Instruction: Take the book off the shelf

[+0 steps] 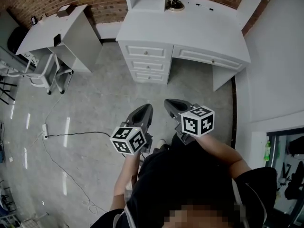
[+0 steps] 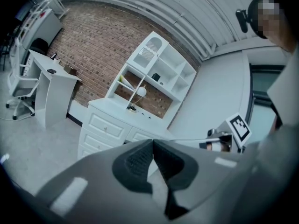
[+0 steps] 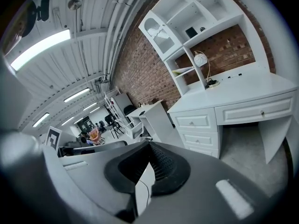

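A thin yellow-green book [image 2: 123, 80] lies flat on a left-hand shelf of the white hutch [image 2: 161, 66] above the white desk [image 1: 190, 30]; the right gripper view shows the book [image 3: 181, 71] too. In the head view the shelves are cut off by the top edge. Both grippers hang over the grey floor, well short of the desk and pointing toward it. My left gripper [image 1: 144, 112] has its jaws together with nothing between them [image 2: 153, 142]. My right gripper [image 1: 173, 104] is also shut and empty [image 3: 148, 144].
A desk lamp [image 2: 139, 93] stands on the desk under the hutch. Drawers [image 1: 148, 63] fill the desk's left side, with a knee gap on its right. A second white desk [image 1: 57, 32] and a chair [image 1: 40, 75] stand at the left. A cable [image 1: 71, 136] trails across the floor.
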